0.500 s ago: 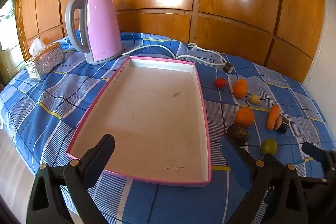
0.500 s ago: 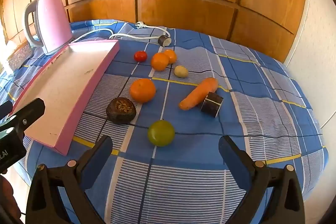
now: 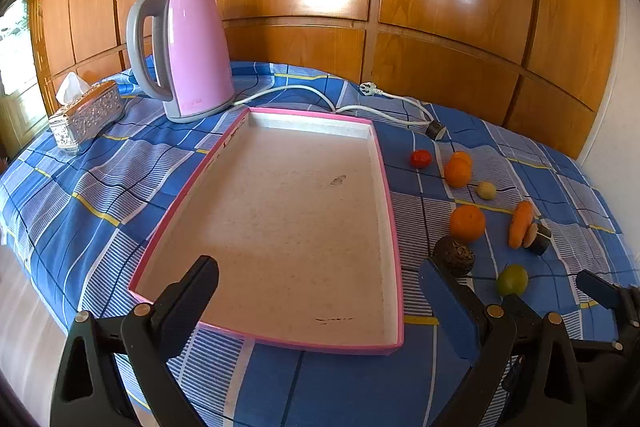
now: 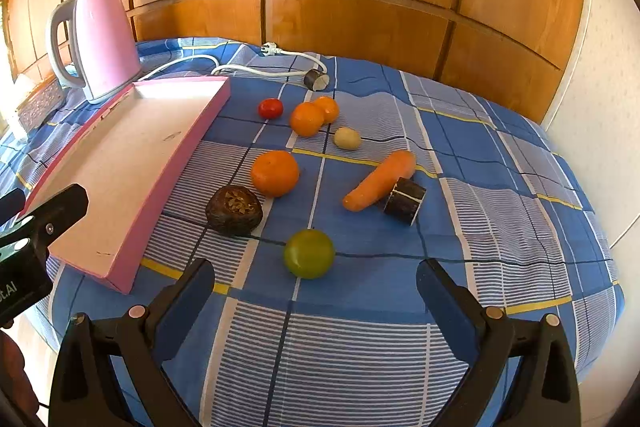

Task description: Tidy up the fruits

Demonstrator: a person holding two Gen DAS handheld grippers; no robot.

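Observation:
A pink-rimmed tray [image 3: 384, 163] [image 4: 188, 143] lies on the blue checked cloth with nothing in it. To its right lie a green fruit [image 4: 309, 253] [image 3: 512, 279], a dark wrinkled fruit [image 4: 234, 209] [image 3: 454, 255], three oranges, the nearest [image 4: 275, 173] [image 3: 467, 223], a red tomato [image 4: 270, 108] [image 3: 421, 158], a small pale fruit [image 4: 347, 138], a carrot [image 4: 380, 180] and a dark cylinder [image 4: 405, 201]. My left gripper [image 3: 318, 291] is open over the tray's near end. My right gripper [image 4: 314, 297] is open just short of the green fruit.
A pink kettle [image 3: 188, 51] stands behind the tray with its white cord [image 3: 384, 103] running right. A silver tissue box [image 3: 86, 117] sits far left. Wooden panelling [image 3: 400, 7] backs the table. The cloth's front edge [image 4: 360, 407] is near me.
Both grippers have shifted very slightly; the scene looks almost the same. Nothing was grasped or moved.

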